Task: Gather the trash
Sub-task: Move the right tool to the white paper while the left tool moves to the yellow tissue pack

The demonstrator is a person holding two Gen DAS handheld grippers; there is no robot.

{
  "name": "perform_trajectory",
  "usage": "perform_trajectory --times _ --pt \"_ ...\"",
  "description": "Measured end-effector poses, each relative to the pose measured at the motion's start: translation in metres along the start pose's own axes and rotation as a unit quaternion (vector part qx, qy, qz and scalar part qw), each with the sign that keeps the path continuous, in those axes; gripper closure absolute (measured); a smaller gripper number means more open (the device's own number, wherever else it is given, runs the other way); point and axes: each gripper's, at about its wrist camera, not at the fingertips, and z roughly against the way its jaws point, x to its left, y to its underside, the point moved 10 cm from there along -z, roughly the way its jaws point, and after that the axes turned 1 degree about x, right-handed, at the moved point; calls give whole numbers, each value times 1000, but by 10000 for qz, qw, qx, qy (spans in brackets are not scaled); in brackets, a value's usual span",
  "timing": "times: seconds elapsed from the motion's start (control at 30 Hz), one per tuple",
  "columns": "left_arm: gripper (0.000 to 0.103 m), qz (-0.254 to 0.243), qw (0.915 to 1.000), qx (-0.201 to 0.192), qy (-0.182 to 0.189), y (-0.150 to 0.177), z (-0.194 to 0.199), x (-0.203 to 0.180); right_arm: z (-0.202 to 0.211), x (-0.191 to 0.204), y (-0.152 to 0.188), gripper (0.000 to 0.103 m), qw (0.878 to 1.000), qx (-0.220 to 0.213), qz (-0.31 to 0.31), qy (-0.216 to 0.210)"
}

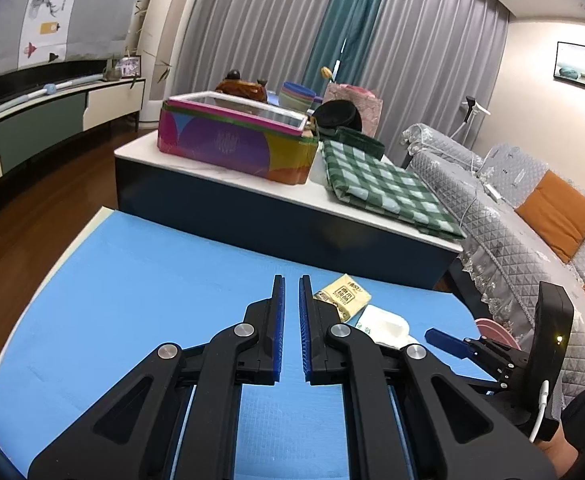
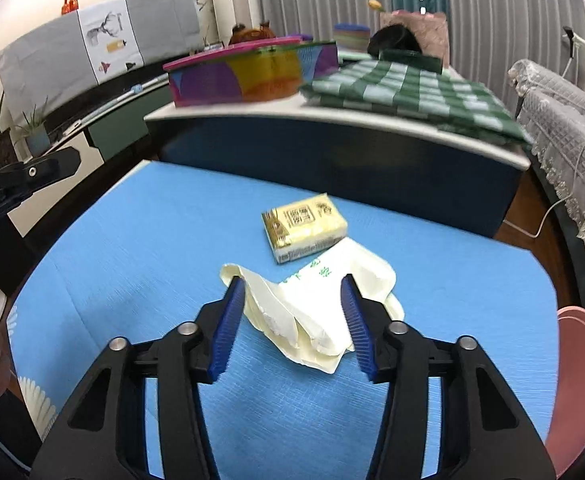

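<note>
My right gripper [image 2: 292, 312] tilts downward, jaws apart, straddling the crumpled white bag [image 2: 316, 312] at the blue worktop's [image 2: 112, 264] middle, pads not pressing. My left gripper [image 1: 291, 312] is clenched, empty, and hides part of the tissue pack [image 1: 346, 294].

Walls: cream, with a framed picture [image 1: 584, 66] on the right.
Window: grey curtains [image 1: 260, 20] with a teal panel [image 1: 338, 16].
Floor: dark wood [image 1: 32, 200].
Furniture: low white-topped table [image 1: 220, 178], grey quilted sofa [image 1: 504, 208] with orange cushions [image 1: 558, 214], long sideboard [image 1: 52, 108].

Cream bag [image 2: 324, 300], yellow pack [image 2: 304, 226], blue mat [image 2: 132, 248]
</note>
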Motion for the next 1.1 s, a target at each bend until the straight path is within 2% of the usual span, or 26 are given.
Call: perform_trajectory --times 0.03,0.13,0.27,0.43,0.5,0.63,0.7,0.83,0.87,1.1 --pt "96 -5 10000 29 -3 1 -5 -1 -3 1 0 62 10000 16 1 -35" --pt "96 -5 9999 124 2 6 -21 -3 -10 3 5 89 9999 128 52 -95" --pt "95 -33 9997 230 30 10 -44 -10 -12 -6 10 100 9998 164 54 -27" --pt "94 -102 9991 396 69 16 -78 -22 0 -27 1 102 9998 -30 -153 87" --pt "75 -147 9987 473 67 19 -91 -27 6 -39 -1 102 9995 -95 -266 143" --pt "57 -367 9972 642 48 29 -110 -40 13 -57 -6 102 9983 -201 -536 84" --pt "36 -525 9959 742 22 35 -121 -49 15 -65 -9 102 9979 -235 -603 95" --pt "20 -806 9930 858 -111 43 -135 -58 15 -75 -11 102 9967 -258 -772 61" --pt "18 -857 9922 888 -148 44 -138 -59 14 -77 -12 102 9963 -265 -816 39" --pt "18 -946 9885 1137 -321 49 -161 -58 11 -80 -12 102 9961 -256 -847 26"
